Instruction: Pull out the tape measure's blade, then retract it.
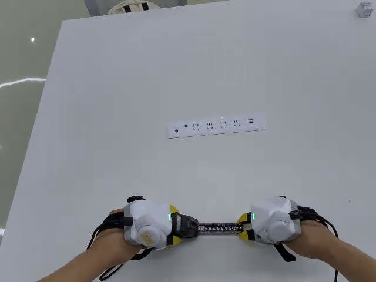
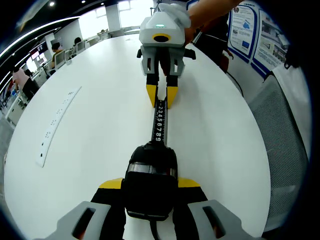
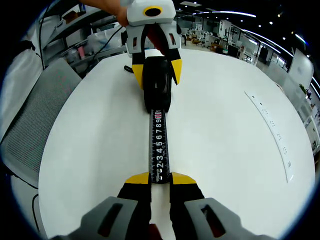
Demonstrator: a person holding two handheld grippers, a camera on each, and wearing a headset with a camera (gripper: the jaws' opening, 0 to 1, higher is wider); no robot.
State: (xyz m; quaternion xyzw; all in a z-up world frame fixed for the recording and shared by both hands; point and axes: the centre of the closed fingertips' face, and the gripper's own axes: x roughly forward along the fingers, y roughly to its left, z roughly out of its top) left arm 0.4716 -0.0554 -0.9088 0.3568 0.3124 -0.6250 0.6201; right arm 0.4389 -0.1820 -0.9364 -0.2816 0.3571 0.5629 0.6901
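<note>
The black tape measure case (image 1: pixel 187 226) lies on the white table near its front edge. My left gripper (image 1: pixel 172 224) is shut on the case (image 2: pixel 150 179). A short length of black blade (image 1: pixel 219 227) with white numerals runs from the case to my right gripper (image 1: pixel 241 227), which is shut on the blade's end (image 3: pixel 159 172). In the left gripper view the blade (image 2: pixel 159 124) stretches away to the right gripper (image 2: pixel 161 96). In the right gripper view the left gripper (image 3: pixel 157 70) holds the case (image 3: pixel 157 82) at the far end.
A white power strip (image 1: pixel 216 125) lies across the middle of the table (image 1: pixel 117 88), well beyond the grippers. A small white object (image 1: pixel 364 9) sits at the far right corner. A grey mesh chair (image 3: pixel 35 105) stands beside the table.
</note>
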